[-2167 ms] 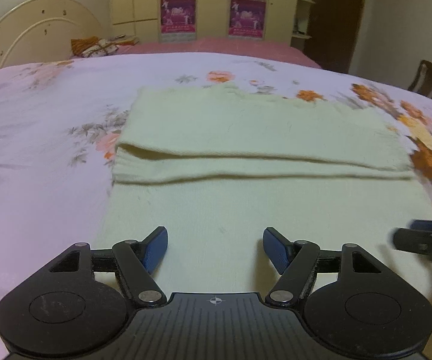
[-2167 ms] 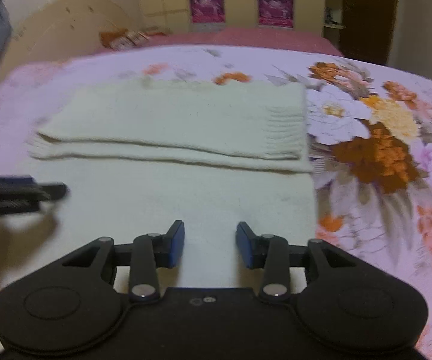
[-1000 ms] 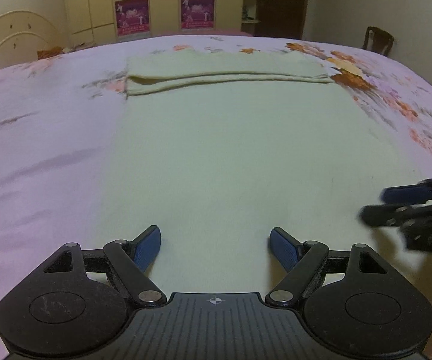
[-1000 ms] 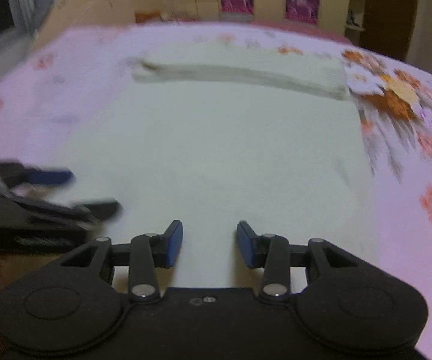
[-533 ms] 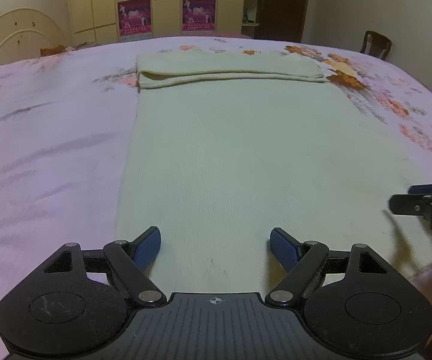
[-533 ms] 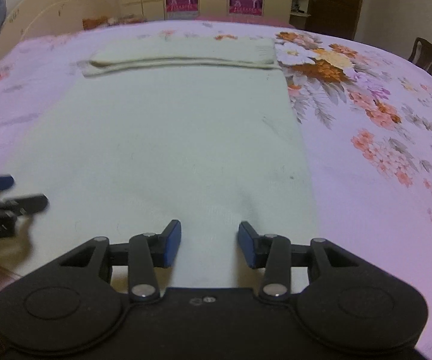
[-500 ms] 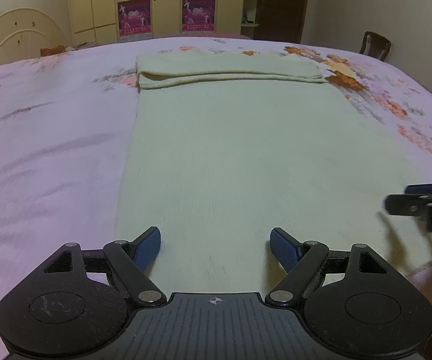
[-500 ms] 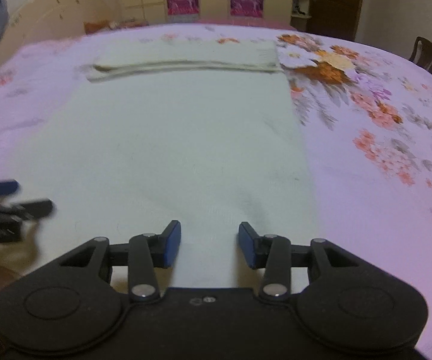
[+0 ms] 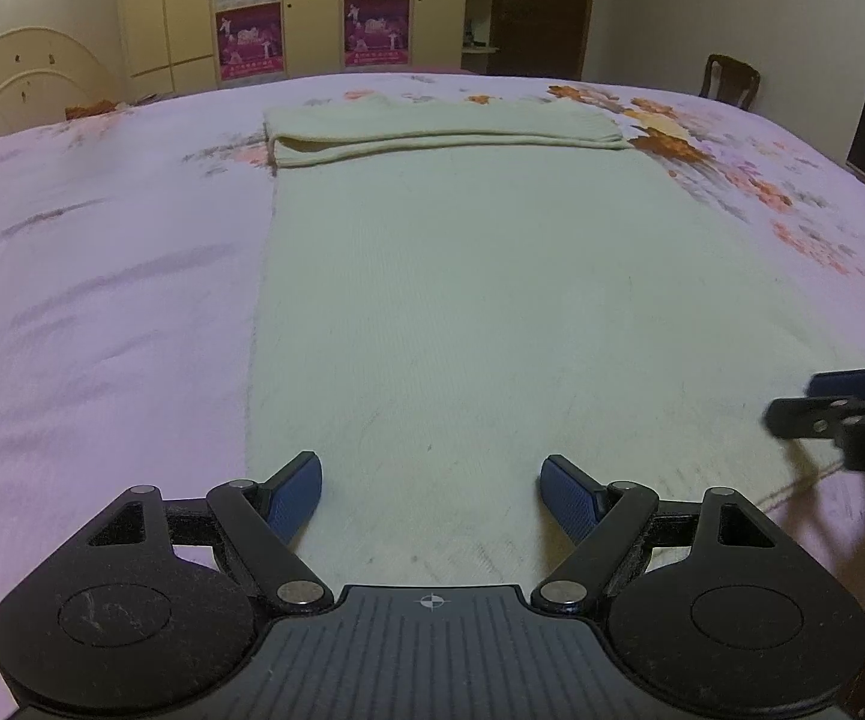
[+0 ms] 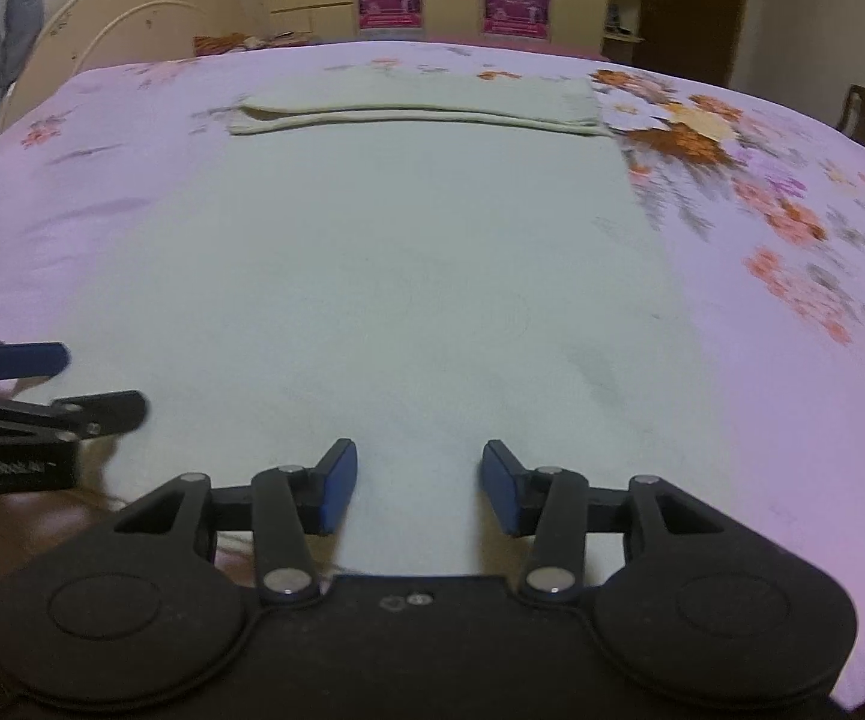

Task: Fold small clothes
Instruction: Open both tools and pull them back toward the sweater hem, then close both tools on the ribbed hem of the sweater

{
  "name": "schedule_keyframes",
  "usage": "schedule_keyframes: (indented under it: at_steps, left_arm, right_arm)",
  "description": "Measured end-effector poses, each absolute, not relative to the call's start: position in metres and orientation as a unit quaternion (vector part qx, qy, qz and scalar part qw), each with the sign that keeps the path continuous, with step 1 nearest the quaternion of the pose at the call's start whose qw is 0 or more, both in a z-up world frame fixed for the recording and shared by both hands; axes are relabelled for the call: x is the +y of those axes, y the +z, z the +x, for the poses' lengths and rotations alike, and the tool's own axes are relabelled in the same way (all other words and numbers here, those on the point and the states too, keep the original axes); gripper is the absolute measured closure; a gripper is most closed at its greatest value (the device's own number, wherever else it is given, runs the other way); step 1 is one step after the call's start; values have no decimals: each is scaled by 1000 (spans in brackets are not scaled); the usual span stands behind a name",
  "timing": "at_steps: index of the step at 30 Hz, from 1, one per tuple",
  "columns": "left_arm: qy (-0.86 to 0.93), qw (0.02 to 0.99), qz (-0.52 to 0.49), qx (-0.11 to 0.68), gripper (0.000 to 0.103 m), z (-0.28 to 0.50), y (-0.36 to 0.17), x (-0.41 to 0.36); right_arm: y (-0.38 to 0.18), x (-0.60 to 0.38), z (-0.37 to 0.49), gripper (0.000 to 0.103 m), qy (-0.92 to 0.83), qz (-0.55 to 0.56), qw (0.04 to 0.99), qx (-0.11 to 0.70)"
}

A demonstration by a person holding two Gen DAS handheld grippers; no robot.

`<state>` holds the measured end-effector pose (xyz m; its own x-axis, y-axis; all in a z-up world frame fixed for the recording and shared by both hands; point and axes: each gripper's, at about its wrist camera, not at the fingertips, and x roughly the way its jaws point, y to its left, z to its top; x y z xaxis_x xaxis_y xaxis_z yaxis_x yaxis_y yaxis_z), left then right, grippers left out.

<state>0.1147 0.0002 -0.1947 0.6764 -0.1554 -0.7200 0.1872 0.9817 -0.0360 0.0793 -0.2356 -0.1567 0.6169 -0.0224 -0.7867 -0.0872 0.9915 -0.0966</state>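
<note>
Left gripper point(image 9: 430, 495) in matte black plastic, ribbed grey centre plate with a small crosshair mark, silver pivot screws, blue ridged fingertips point(image 9: 294, 495), right gripper point(image 10: 418, 489) likewise black, round side discs, blue pads point(image 10: 336, 489)

Dim warm indoor light; fisheye-bent edges, dark corners, right view blurred.

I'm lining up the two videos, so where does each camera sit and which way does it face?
Left wrist: on the left gripper, looking along its open fingers up the cream garment toward the wardrobe; the right gripper shows at the right edge.
Right wrist: on the right gripper, facing the same way; the left gripper shows at left.
Shared: garment, floral bedsheet, wardrobe.
</note>
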Motion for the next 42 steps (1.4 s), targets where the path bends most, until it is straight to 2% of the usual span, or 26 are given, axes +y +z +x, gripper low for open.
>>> schedule_keyframes:
  at_steps: [13,17,26,27,28,30,32,34,35,38,42]
  left_arm:
    - [-53,917,0,396,23,109,-181,29]
    - [-37,905,-29,423,23,123,-190,44]
    - [-47,896,-68,437,24,133,-197,42]
    - [-51,894,-77,439,25,134,-197,42]
    - [-56,892,-84,441,40,133,-196,41]
    - [-63,889,-94,445,50,132,-194,39]
    - [-65,881,-124,452,57,130,-194,44]
    - [-65,876,-140,457,57,130,-196,49]
    - [-66,876,-139,458,57,130,-197,48]
    - [-67,873,-140,462,57,135,-197,44]
    - [-75,874,-134,462,57,138,-196,37]
  right_arm:
    - [-144,-290,64,56,-41,-36,900,433]
    - [-136,-312,75,50,-53,-9,904,425]
    - [-152,-328,93,51,-41,24,886,462]
    - [-152,-327,93,59,-36,24,886,463]
    - [-152,-325,93,63,-31,26,885,464]
    - [-151,-323,93,83,-17,33,884,466]
    - [-150,-324,93,89,-8,45,882,469]
    - [-148,-327,93,88,-9,51,880,472]
    - [-149,-328,94,81,-10,53,878,475]
    - [-150,-328,95,75,-3,59,875,481]
    - [-150,-320,97,73,9,53,870,490]
